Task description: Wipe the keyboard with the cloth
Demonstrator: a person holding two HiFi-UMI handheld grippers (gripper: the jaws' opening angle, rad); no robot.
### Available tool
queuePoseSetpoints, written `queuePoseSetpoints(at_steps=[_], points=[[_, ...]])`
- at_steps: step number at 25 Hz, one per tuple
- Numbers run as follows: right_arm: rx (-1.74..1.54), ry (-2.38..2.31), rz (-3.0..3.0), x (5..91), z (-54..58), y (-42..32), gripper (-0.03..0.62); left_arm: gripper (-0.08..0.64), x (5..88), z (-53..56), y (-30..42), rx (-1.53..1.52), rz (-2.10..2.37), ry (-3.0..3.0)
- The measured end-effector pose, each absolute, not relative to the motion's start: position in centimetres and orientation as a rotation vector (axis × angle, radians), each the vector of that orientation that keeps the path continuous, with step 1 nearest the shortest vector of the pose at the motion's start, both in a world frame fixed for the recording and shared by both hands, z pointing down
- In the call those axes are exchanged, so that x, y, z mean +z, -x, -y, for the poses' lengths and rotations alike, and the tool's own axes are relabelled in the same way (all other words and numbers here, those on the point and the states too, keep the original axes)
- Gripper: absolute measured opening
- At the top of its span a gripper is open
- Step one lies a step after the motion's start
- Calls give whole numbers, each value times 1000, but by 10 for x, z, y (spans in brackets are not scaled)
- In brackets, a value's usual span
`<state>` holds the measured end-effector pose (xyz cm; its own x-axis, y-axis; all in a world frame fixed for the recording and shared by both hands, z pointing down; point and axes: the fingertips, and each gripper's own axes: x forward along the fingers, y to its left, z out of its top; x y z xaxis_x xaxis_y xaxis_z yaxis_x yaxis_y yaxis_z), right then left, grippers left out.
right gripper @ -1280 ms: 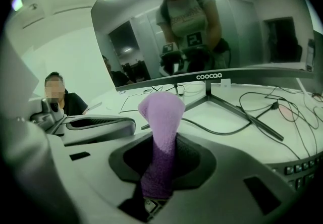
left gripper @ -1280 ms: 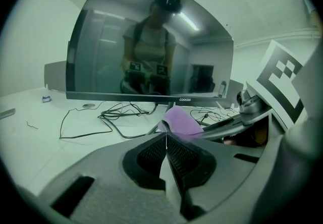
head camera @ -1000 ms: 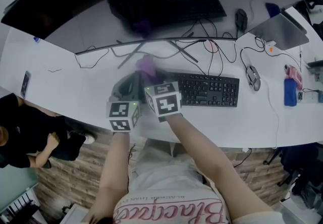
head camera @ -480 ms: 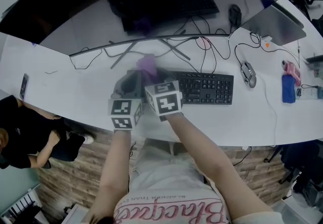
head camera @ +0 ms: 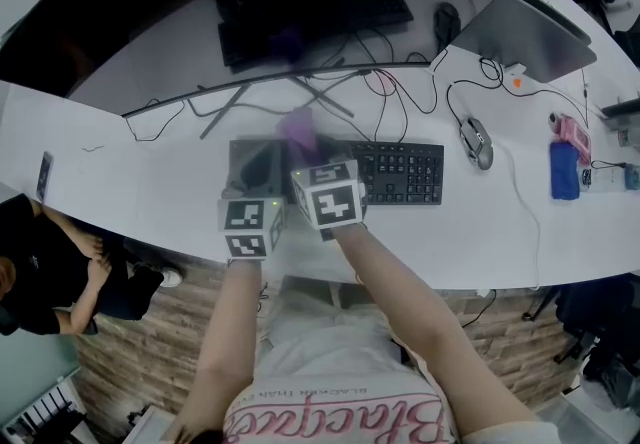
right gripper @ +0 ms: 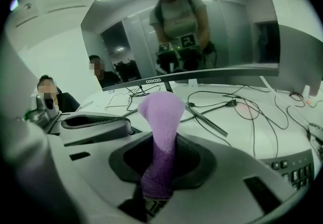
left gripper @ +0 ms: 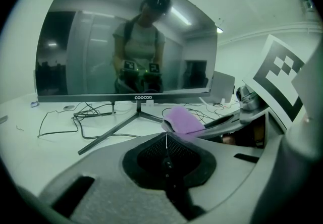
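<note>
Left gripper [left gripper: 166, 140]: we had its jaws pressed together, empty.
Right gripper [right gripper: 157, 177]: we pinched the cloth [right gripper: 162, 112].
Keyboard [head camera: 402, 172]: just right.

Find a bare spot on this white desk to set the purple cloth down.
Widest bare patch: white desk between the dark phone at its left edge and the left gripper. A smaller one lies right of the black keyboard and grey mouse, before the blue rectangular object. Behind the keyboard, black cables crowd it.
</note>
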<state>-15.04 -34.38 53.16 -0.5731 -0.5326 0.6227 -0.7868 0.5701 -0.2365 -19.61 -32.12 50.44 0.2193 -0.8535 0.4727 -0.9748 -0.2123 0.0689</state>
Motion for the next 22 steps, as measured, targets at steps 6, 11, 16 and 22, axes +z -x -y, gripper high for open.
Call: queuePoseSetpoints(at_steps=[6, 11, 16, 22], points=[[687, -1076, 2296, 533, 347, 116, 89, 8, 507, 324, 165, 511, 1678, -2163], [692, -1086, 2295, 534, 350, 89, 89, 8, 504, 329, 138, 493, 1672, -2177], [706, -1088, 2299, 535, 354, 68, 89, 8, 505, 332, 114, 505, 1661, -2191], [694, -1095, 2295, 535, 356, 43, 89, 8, 504, 338, 87, 515, 1647, -2214]])
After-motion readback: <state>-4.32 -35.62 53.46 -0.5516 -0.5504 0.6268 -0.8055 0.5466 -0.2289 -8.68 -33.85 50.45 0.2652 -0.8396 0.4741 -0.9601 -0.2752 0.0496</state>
